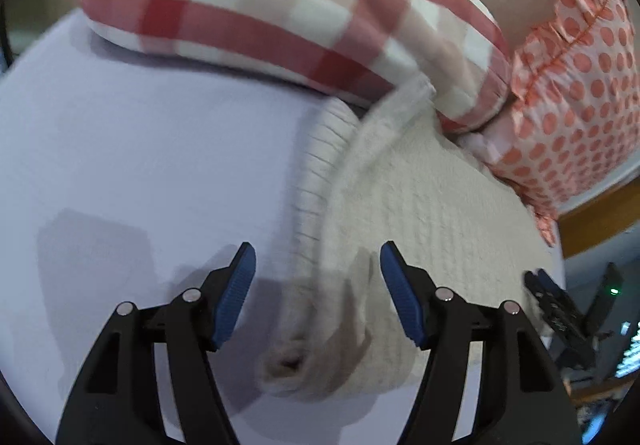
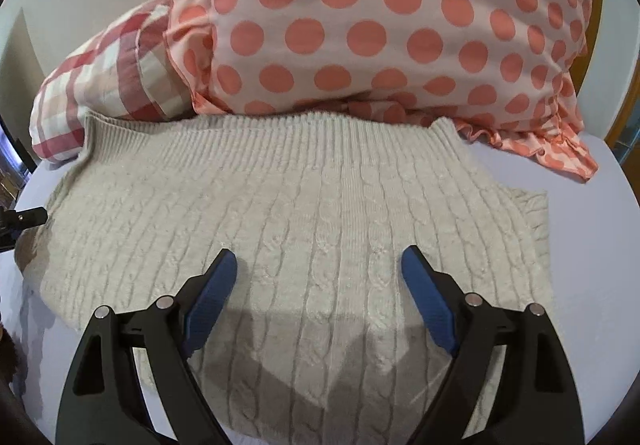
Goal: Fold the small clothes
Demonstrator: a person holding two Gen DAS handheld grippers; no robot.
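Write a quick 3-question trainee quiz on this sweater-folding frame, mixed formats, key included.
1. True or false: the right gripper is shut on the sweater.
2. Which pillow touches the sweater's ribbed hem in the right wrist view? A) checked pillow B) dotted pillow C) both
3. Fill in: the sweater lies on a pale ___ sheet.

Key: 1 false, both it and the left gripper are open; 2 C; 3 lilac.

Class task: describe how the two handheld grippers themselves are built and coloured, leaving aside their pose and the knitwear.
Both look alike. The left gripper and right gripper each have two black angular plastic fingers with triangular cut-outs, silver round pins at the linkage joints, and blue ribbed pads on the inner faces. No cables, sleeves or printed markings show.
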